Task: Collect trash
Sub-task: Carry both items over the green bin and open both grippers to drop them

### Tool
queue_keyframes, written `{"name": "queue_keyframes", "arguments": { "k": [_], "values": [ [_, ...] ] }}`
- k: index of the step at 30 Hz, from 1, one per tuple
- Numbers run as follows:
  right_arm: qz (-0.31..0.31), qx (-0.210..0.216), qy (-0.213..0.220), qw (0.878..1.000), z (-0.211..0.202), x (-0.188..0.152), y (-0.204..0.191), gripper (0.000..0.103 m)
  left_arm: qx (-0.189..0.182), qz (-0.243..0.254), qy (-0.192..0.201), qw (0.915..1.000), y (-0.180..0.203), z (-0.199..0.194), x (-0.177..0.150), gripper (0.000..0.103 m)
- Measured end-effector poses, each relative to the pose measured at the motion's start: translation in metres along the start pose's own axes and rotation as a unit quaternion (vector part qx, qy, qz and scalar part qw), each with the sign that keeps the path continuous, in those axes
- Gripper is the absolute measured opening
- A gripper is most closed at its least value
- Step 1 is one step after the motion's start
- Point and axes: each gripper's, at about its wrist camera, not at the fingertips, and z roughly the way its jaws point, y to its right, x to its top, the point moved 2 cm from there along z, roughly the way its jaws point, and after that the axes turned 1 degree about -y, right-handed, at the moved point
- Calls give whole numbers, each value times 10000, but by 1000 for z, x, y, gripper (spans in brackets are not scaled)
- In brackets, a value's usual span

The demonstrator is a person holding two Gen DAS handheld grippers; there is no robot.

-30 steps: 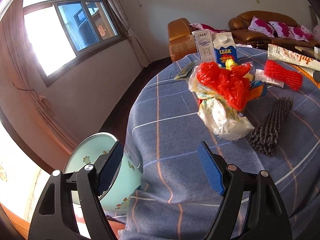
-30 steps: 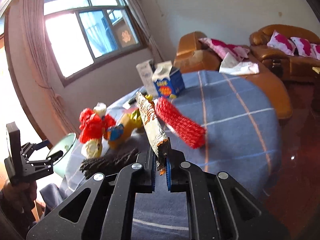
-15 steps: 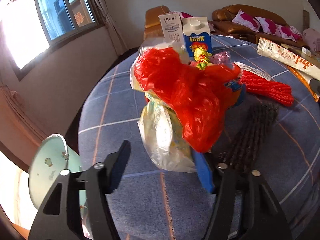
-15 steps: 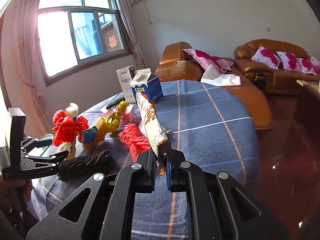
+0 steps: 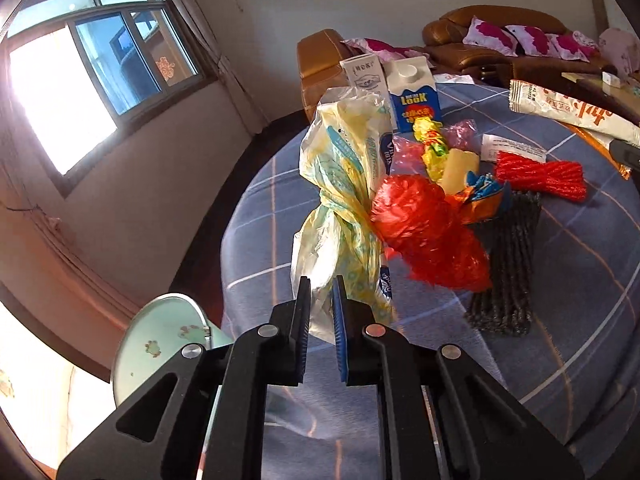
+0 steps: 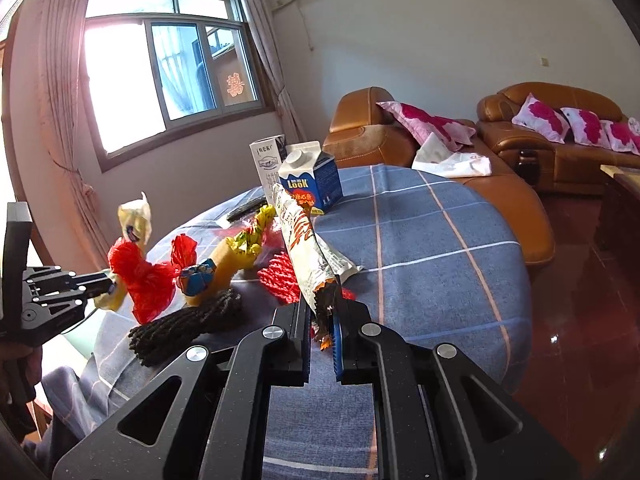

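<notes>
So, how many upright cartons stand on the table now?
2. A blue-and-white milk carton stands at the far side of the table, and a white carton stands just behind it, toward the window. Nothing suggests more are hidden.

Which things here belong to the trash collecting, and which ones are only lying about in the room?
Part of the job:
- yellow-white plastic bag, pinched in the left hand-held gripper
- red plastic bag
- long snack wrapper, in the right hand-held gripper
- blue LOOK carton
- red net
- black net
- pale green bin

Just lying about:
- brown sofa
- pink cushions
</notes>
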Motion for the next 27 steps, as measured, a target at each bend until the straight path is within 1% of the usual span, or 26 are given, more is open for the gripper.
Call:
{"name": "queue_keyframes", "arguments": {
  "k": [1,9,13,19,27],
  "values": [
    [-24,29,15,10000,0,2,-3,9,88,4,44,10000,-4,-3,0,11],
    [-51,388,111,9992,7,25,-33,9,314,-349,190,9987,-36,-22,-7,11],
    [-190,562,124,9982,16,34,-57,9,561,-389,133,9976,-48,-25,-17,11],
    [-492,902,34,9947,35,44,-100,9,775,-594,-29,9952,-76,-23,-37,11],
    [-830,1201,-53,9893,53,50,-145,9,1039,-879,-179,9905,-112,-20,-56,11]
  ]
}}
